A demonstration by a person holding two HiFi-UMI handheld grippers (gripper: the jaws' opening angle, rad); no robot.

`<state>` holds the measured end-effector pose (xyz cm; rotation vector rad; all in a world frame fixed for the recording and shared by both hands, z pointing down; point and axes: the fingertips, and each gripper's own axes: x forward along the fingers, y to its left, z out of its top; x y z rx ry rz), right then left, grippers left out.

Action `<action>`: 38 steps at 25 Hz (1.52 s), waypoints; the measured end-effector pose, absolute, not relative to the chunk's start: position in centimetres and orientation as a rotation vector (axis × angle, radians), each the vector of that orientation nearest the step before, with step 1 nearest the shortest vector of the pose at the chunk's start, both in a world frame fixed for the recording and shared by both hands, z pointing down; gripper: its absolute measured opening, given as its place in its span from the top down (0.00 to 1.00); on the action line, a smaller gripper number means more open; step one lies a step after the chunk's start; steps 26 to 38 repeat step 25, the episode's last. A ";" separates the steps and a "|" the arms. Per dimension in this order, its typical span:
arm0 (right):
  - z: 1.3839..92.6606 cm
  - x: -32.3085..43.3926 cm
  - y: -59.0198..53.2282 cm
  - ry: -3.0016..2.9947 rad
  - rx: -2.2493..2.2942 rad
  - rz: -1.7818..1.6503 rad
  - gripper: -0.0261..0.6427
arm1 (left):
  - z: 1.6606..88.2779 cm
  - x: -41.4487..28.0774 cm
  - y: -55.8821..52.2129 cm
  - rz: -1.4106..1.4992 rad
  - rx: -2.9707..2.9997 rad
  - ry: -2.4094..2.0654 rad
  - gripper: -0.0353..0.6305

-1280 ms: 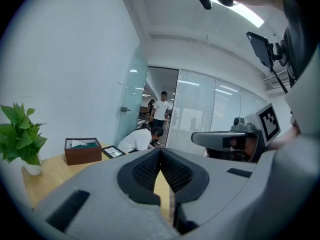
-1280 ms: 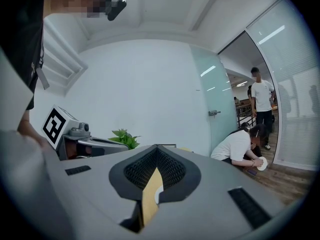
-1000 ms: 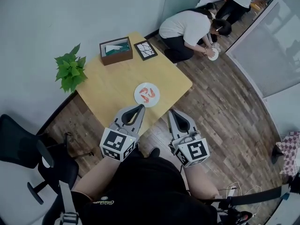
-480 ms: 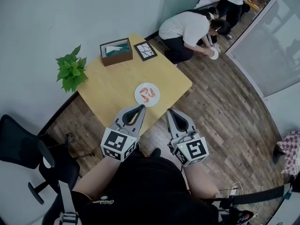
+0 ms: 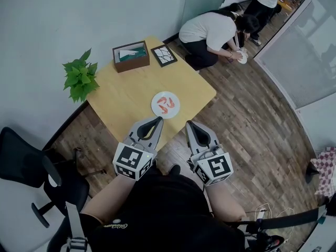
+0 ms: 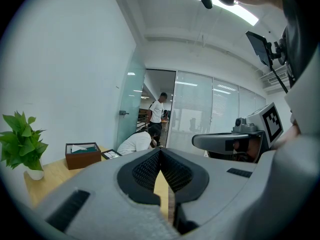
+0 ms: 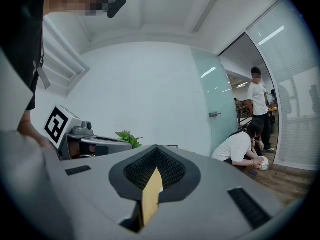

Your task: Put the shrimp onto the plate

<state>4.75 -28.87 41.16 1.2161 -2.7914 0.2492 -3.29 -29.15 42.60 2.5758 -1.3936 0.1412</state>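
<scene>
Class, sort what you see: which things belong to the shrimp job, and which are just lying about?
Job: orange-red shrimp, round white plate, left gripper, right gripper.
Lying about: leafy green potted plant, brown wooden box, black-framed picture.

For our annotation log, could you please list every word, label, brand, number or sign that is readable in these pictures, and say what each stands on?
No text reads clearly.
Pale script on the black shirt: too small and blurred to read.
Square markers on the left gripper and right gripper: coded patterns, no letters or digits.
Framed picture: no wording visible.
</scene>
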 end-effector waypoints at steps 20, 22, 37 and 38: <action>41.5 4.9 -28.9 -2.789 1.213 0.260 0.96 | 42.4 -3.0 -29.0 0.143 2.573 -1.402 0.95; 41.4 5.0 -28.8 -2.790 1.214 0.261 0.96 | 42.4 -3.0 -29.0 0.142 2.573 -1.402 0.95; 41.3 4.9 -28.8 -2.793 1.213 0.263 0.96 | 42.4 -3.0 -29.0 0.141 2.573 -1.403 0.95; 41.3 4.9 -28.8 -2.793 1.213 0.263 0.96 | 42.4 -3.0 -29.0 0.141 2.573 -1.403 0.95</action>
